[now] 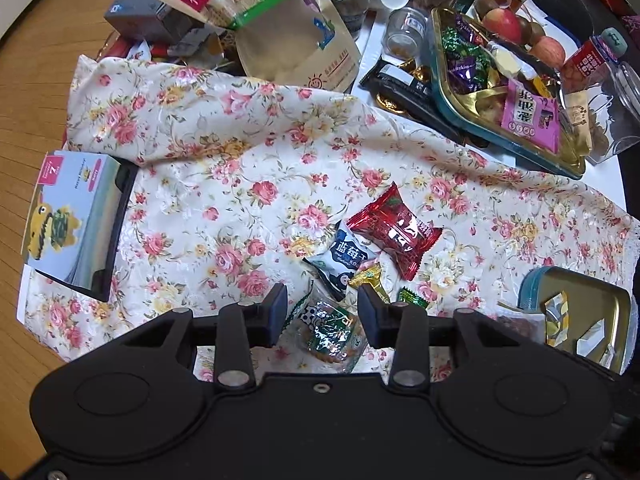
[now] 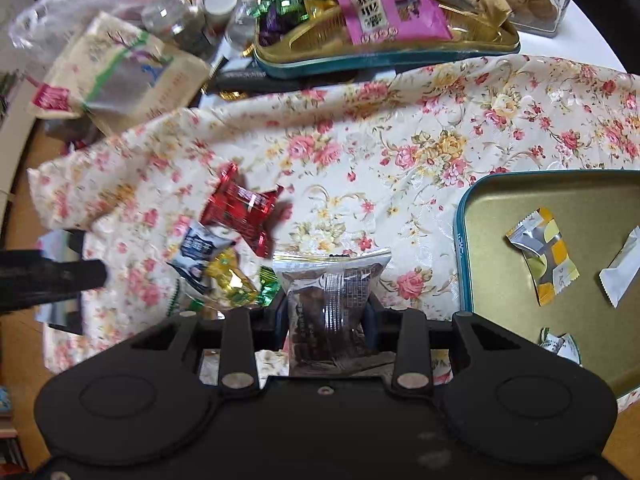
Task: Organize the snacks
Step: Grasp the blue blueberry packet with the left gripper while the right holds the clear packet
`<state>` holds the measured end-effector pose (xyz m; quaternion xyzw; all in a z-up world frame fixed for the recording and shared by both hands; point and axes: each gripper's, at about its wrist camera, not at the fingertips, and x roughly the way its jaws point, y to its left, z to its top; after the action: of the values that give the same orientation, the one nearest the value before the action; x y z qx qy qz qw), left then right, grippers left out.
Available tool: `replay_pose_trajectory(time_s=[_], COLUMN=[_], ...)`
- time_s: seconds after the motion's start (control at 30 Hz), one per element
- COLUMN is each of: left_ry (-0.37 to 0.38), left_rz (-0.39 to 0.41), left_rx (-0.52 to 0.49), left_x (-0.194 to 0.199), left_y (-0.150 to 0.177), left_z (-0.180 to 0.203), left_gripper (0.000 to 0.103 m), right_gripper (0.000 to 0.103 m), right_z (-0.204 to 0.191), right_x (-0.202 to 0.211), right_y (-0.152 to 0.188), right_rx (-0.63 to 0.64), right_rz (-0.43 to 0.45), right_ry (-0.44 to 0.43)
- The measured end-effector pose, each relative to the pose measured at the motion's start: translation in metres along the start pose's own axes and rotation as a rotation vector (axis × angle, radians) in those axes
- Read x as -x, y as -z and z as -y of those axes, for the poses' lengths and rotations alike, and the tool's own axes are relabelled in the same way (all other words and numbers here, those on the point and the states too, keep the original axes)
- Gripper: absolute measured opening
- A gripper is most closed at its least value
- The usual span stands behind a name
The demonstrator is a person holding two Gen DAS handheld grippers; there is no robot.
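A glossy floral cloth (image 2: 400, 140), creased and rumpled, covers the table. At its right edge sits a shallow rectangular tin (image 2: 464, 240), teal rim, matte gold floor, holding a few sealed sachets. A second tin (image 2: 384, 56) at the far edge is piled with foil sweets. Loose snacks lie clustered mid-cloth: a crinkled red packet (image 1: 394, 236), a blue-white packet (image 1: 348, 256) and a gold sweet (image 1: 366, 278).

The right gripper (image 2: 326, 312) has just been closing and now clamps a clear pouch (image 2: 332, 300) of dark brown pieces. The left gripper (image 1: 322, 312) stands narrowly apart, straddling a green-printed clear packet (image 1: 328, 328); contact cannot be told.
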<state>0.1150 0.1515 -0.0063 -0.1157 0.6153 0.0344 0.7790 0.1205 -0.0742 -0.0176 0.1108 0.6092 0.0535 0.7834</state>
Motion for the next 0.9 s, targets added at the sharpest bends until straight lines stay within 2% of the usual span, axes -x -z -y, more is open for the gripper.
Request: replay_pose_trajectory(time_s=[0.3, 0.43, 0.67, 0.77, 0.9], left_ry=[-0.064, -0.059, -0.164, -0.169, -0.154], left_rz=[0.015, 0.024, 0.08, 0.077, 0.058], left_rx=[-0.038, -0.102, -0.262, -0.291, -0.278], left_x=[-0.028, -0.037, -0.059, -0.068, -0.077], left_y=[-0.005, -0.004, 0.002, 0.006, 0.005], left_z=[0.023, 0.037, 0.061, 0.065, 0.063], left_gripper=[0.049, 0.049, 0.049, 0.049, 0.049], right_gripper=[0.038, 0.038, 0.038, 0.038, 0.038], right_z=[-0.004, 0.002, 0.009, 0.008, 0.008], right_x=[0.02, 0.02, 0.029, 0.034, 0.041], right_y=[0.006, 0.01, 0.01, 0.009, 0.009], right_rx=[0.036, 0.027, -0.002, -0.003, -0.005], right_rz=[0.036, 0.016, 0.03, 0.044, 0.056], right_ry=[-0.061, -0.081, -0.115, -0.128, -0.149])
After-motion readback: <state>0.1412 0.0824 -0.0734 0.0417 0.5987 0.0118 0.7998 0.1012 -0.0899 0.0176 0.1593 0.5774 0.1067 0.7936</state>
